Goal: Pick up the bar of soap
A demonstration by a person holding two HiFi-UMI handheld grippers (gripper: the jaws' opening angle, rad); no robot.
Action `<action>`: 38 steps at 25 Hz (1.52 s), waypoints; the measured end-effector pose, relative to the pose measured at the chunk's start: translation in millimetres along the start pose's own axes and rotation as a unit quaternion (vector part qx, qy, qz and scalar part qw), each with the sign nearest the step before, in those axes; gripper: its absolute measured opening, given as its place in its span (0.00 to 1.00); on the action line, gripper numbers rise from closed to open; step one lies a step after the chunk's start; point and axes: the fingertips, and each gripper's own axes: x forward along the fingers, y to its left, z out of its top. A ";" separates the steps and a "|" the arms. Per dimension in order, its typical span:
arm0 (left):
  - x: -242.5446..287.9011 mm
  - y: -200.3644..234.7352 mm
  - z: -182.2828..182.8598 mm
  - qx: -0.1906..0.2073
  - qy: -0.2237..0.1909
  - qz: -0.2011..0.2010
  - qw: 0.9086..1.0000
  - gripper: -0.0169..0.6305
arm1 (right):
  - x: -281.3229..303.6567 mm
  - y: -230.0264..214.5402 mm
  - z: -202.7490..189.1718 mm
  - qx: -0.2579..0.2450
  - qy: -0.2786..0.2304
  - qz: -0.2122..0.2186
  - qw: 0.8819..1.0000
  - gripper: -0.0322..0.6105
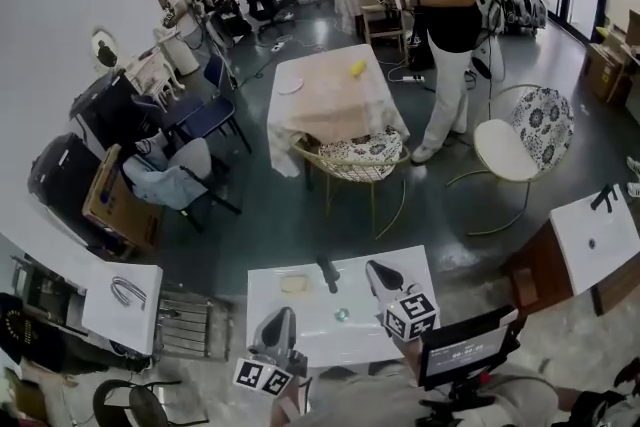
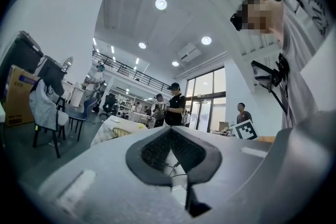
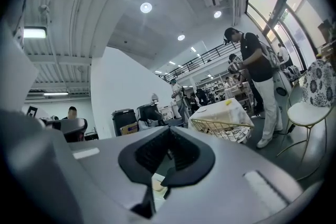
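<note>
Nearest the person, both grippers hover level over the near edge of a small white table. The left gripper has its jaws pressed together with nothing between them, as the left gripper view also shows. The right gripper looks the same in its own view - pads meeting, empty.

The bar of soap lies flat on the far left part of that table. It is ahead of the left gripper, apart from both grippers and touched by neither. Just to its right stands a dark upright object. A small round thing sits nearer, between the two grippers.

To the right, a white sink top carries a black tap; its basin cannot be made out. To the left, a cardboard box leans by a chair, its contents hidden.

Further on, a gold wire basket chair holds a patterned cushion. Behind it, a cloth-covered table bears a white plate and a yellow object - well apart from each other.
</note>
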 end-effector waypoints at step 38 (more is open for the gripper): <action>68.7 63.1 20.8 0.047 -0.031 -0.007 0.998 0.63 | -33.9 -2.1 61.3 -0.089 -0.041 -0.111 0.989 0.05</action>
